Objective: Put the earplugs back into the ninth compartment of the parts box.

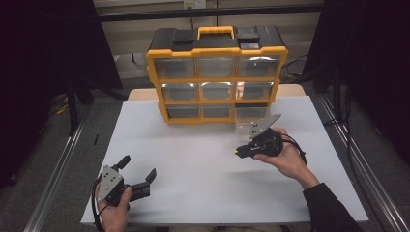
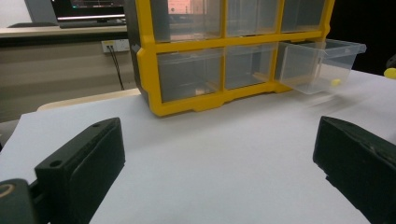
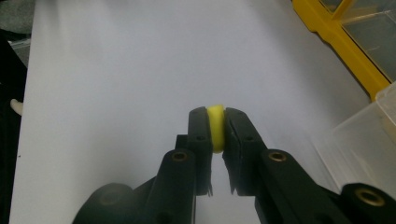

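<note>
The right gripper (image 3: 216, 122) is clamped on a small round yellow piece (image 3: 215, 131), held above the white surface (image 1: 203, 159), just in front of a clear plastic drawer (image 2: 320, 65) pulled out of the yellow-framed organiser with clear drawers (image 1: 216, 72); another small yellow bit (image 2: 335, 82) lies inside that drawer; the left gripper (image 1: 140, 172), jaws wide apart and holding nothing, rests near the surface's front left corner, well apart from the organiser.

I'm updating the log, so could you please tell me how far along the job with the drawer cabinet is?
Done: the bottom right drawer of the yellow cabinet is pulled out, and one small yellow piece already lies in it. In hand: the right gripper is shut on a second yellow piece near the drawer. The left gripper waits open. Left, probably: dropping that piece in and closing the drawer.
</note>
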A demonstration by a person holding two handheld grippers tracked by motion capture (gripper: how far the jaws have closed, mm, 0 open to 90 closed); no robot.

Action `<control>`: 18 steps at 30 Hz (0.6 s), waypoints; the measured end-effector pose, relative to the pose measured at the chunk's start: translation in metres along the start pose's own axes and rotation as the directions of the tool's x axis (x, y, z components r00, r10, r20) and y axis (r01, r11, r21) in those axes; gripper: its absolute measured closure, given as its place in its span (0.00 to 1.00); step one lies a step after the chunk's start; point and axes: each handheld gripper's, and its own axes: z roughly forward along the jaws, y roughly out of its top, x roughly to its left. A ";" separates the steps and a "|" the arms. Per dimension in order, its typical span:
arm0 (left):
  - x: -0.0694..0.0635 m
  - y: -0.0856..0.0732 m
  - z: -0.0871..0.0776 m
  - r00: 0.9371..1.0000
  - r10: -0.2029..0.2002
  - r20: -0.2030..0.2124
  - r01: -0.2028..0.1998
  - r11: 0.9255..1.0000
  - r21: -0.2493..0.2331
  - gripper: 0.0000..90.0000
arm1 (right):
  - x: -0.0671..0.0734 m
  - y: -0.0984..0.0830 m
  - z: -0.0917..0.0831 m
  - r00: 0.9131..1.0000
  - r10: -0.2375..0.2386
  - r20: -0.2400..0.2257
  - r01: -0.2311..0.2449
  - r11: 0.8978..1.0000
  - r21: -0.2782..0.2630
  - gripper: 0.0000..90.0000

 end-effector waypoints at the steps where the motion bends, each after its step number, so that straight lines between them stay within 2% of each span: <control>1: 0.000 0.000 0.000 1.000 0.000 0.000 0.000 1.000 0.000 0.02 | 0.000 0.000 0.000 1.000 0.004 0.001 -0.004 1.000 0.000 0.90; 9: 0.001 0.000 -0.001 1.000 0.007 -0.011 -0.007 1.000 -0.001 0.02 | -0.005 0.002 -0.008 1.000 0.015 0.016 -0.015 1.000 -0.012 0.90; 18: 0.001 0.000 -0.001 1.000 0.006 -0.010 -0.006 1.000 -0.003 0.02 | -0.013 0.009 -0.023 0.998 0.028 0.052 -0.026 0.999 -0.038 0.90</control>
